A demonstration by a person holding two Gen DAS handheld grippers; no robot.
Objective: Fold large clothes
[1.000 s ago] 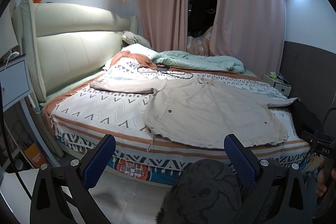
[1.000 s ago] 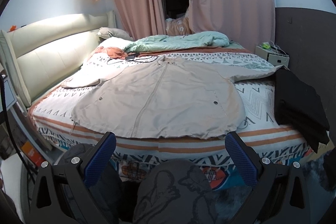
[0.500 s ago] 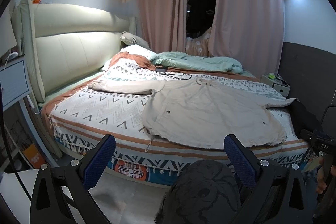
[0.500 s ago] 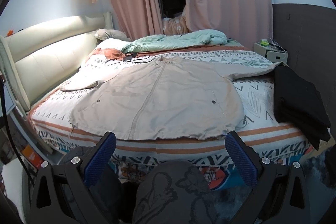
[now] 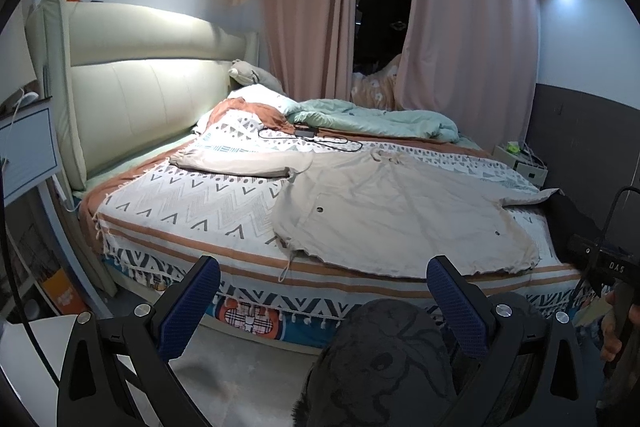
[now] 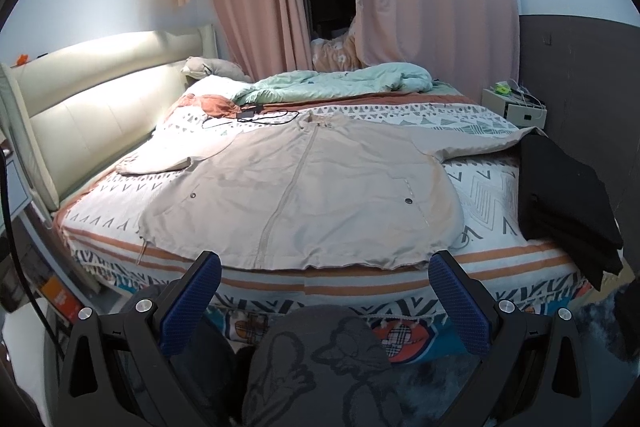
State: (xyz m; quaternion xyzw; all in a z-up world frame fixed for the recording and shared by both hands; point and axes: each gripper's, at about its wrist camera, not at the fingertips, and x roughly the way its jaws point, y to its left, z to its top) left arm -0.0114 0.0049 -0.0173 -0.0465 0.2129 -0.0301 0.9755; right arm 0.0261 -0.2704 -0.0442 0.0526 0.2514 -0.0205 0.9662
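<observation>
Left gripper spread wide, empty, held back off the mattress edge. Right gripper likewise splayed and empty, squared to the hem. Ahead, beige zip-front cotton jacket laid flat, front up, sleeves outstretched across the zigzag-patterned bedspread, ready for folding. Folded black garment parked aside at right.

Both wrist views face the bed from its foot.
</observation>
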